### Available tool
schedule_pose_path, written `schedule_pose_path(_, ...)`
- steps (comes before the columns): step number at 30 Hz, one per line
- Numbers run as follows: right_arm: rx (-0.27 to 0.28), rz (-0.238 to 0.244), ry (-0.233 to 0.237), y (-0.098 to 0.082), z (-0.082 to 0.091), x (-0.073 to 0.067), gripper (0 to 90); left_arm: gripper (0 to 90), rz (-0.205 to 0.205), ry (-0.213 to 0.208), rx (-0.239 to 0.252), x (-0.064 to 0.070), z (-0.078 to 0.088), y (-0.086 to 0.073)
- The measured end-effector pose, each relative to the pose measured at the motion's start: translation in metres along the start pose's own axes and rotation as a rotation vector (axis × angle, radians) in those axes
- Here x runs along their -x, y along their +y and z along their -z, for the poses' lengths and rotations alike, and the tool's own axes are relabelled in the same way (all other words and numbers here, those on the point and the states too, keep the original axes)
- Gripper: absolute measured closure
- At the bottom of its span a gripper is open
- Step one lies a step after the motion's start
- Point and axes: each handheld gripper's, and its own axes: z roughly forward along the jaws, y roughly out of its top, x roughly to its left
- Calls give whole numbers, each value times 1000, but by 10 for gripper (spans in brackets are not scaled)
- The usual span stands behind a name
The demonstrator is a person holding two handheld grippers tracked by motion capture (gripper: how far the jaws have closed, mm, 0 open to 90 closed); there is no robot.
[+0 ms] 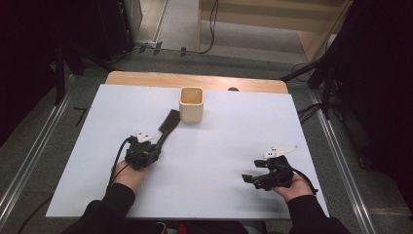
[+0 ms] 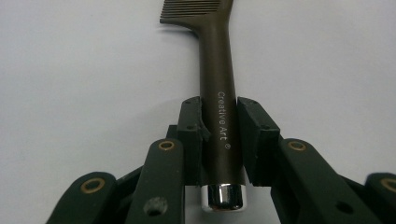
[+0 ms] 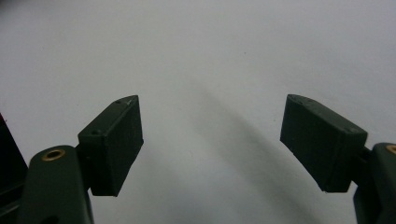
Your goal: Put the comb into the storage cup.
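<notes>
A dark brown flat brush lies on the white sheet, its wide head close to a beige square cup. In the left gripper view the brush handle, lettered "Creative Art" and ending in a chrome cap, runs between the jaws. My left gripper is shut on that handle near its end, with both pads against its sides. My right gripper rests at the lower right of the sheet, open, with bare white surface between its fingers.
The cup stands upright near the back middle of the sheet, just right of the brush head. A strip of wooden table edge shows behind the sheet. Metal rails and cables run along the floor on both sides.
</notes>
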Motion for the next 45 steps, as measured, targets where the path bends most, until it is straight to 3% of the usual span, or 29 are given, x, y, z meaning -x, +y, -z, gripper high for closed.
schedule_pose_path(10,-3,4,0,0,0,0,194,729,37,-34,-18,-6,1,3)
schedule_pose_path(21,-1,5,1,0,0,0,194,730,99,-71,-1,-14,8,8)
schedule_pose_path(34,2,3,-1,0,0,0,194,729,133,-78,82,-22,24,16)
schedule_pose_path(45,15,13,19,4,-3,-6,194,729,153,-80,207,-21,44,26)
